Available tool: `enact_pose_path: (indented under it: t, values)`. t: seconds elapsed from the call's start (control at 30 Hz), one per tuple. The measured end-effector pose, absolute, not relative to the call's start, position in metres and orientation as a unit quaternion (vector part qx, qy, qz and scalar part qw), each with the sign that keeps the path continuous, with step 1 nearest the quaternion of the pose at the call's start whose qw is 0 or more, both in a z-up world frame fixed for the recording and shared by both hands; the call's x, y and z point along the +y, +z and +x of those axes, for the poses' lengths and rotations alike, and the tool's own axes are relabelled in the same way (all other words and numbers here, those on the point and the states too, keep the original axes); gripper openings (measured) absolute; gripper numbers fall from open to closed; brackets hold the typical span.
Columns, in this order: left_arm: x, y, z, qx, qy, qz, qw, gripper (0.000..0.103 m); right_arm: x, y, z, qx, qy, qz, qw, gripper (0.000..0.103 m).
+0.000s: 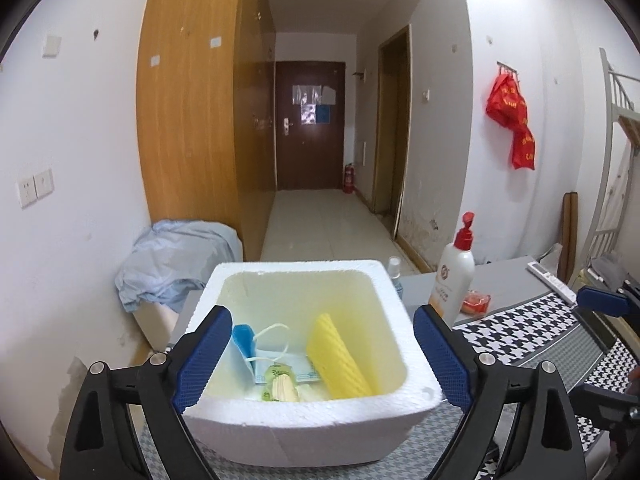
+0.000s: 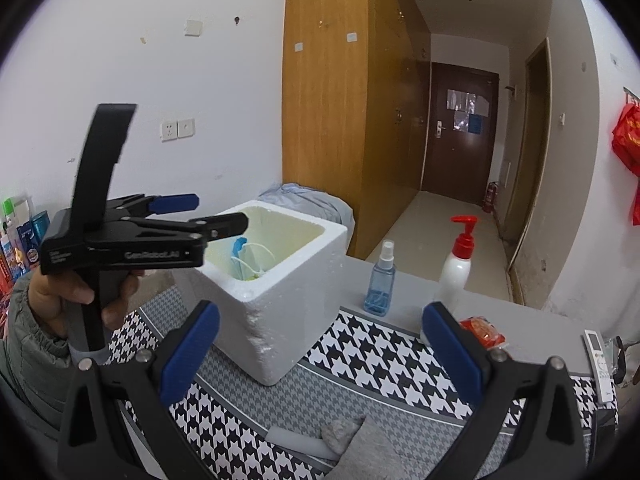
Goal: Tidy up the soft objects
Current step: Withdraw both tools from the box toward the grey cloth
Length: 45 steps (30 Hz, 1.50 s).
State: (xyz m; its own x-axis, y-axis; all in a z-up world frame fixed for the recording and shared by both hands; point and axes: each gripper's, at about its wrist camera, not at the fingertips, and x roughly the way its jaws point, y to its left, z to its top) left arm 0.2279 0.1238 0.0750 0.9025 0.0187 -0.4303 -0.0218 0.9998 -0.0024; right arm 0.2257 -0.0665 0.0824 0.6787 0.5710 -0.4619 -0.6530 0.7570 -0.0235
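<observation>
Both grippers, left point(image 1: 320, 360) and right point(image 2: 320, 360), gape empty; foam box point(image 1: 304, 432) sits between left's jaws.

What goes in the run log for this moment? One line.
left claw: open, above foam box | right claw: open, empty | box holds mask, yellow sponge

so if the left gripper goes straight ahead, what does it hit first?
Probably the foam box: the open left gripper points into it, so likely the near rim or the masks inside. Depth is unclear.
</observation>
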Motion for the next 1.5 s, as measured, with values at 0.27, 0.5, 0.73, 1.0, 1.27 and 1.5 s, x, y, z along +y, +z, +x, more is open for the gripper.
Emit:
enact_pose_path:
  t: [0.27, 0.5, 0.73, 1.0, 1.27, 1.5]
  values:
    - [0.108, 0.085, 0.209, 0.207, 0.002, -0.001, 0.978, 0.102, -0.076, 0.088, 0.213, 0.209, 0.338, -0.089, 0.913, 0.103]
    - [0.096, 0.092, 0.195, 0.192, 0.012, 0.001, 0.981, 0.102, -0.086, 0.092, 0.203, 0.203, 0.339, -0.085, 0.915, 0.103]
    - [0.086, 0.1, 0.181, 0.182, 0.011, -0.003, 0.983, 0.102, -0.099, 0.094, 0.19, 0.194, 0.336, -0.083, 0.918, 0.103]
    - [0.073, 0.105, 0.159, 0.169, -0.002, 0.0, 0.986, 0.102, -0.113, 0.099, 0.176, 0.185, 0.328, -0.082, 0.923, 0.103]
    - [0.063, 0.108, 0.139, 0.154, -0.013, 0.005, 0.988, 0.102, -0.121, 0.104, 0.161, 0.172, 0.319, -0.083, 0.928, 0.103]
    - [0.061, 0.106, 0.125, 0.144, -0.006, 0.005, 0.99, 0.102, -0.127, 0.102, 0.153, 0.165, 0.308, -0.092, 0.933, 0.103]
